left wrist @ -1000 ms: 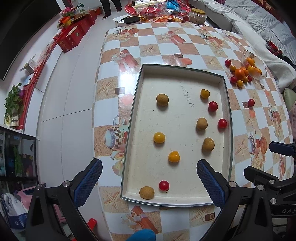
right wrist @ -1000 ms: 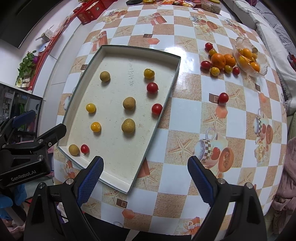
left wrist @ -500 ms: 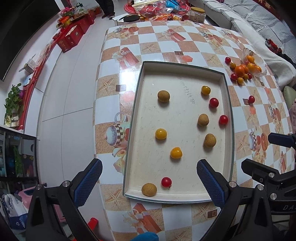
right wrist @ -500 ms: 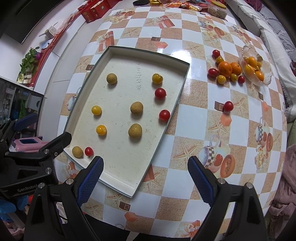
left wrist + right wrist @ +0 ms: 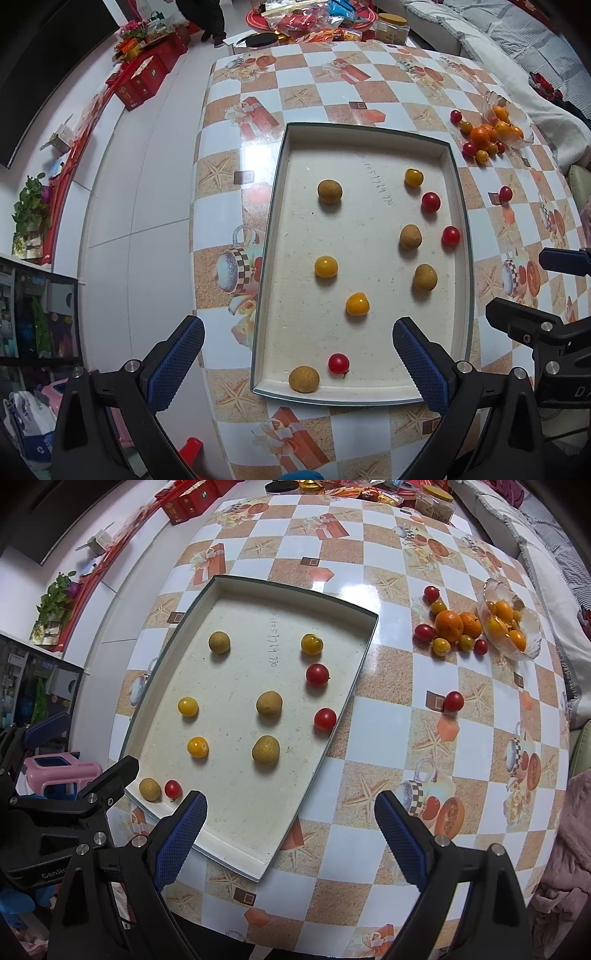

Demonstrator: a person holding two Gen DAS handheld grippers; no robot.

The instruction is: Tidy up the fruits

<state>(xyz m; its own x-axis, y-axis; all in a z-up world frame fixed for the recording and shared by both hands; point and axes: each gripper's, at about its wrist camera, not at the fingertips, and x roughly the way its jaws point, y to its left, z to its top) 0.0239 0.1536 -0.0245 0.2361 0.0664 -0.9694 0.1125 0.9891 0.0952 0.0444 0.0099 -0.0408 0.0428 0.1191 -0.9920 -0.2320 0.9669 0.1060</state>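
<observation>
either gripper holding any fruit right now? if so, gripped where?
Nothing is held. The left hand-held gripper and right hand-held gripper are both open and empty above the tray; the fruit lies loose.

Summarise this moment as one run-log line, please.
left hand-held gripper open | right hand-held gripper open | tray holds ten fruits

Your room around the checkered table [image 5: 332, 85]

You have white floor tiles [image 5: 140, 177] at 9 o'clock, red gift boxes [image 5: 144, 79] at 11, a potted plant [image 5: 31, 199] beside them, and a grey sofa [image 5: 517, 48] at 1.
</observation>
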